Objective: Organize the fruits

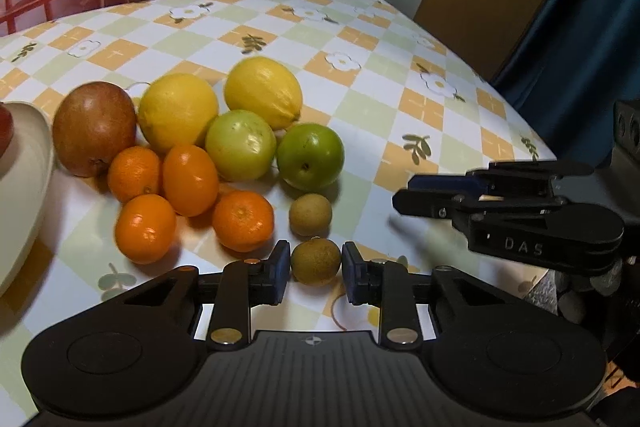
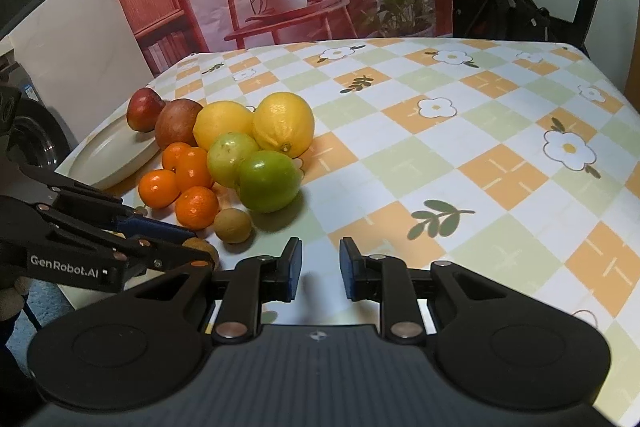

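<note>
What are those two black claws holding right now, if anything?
The left gripper brackets a small brown fruit at its sides; contact cannot be told. The right gripper holds nothing.

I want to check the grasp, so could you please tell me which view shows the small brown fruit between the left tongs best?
The left wrist view: the small brown fruit sits unobstructed between the left tongs. In the right wrist view, those tongs hide most of it.
</note>
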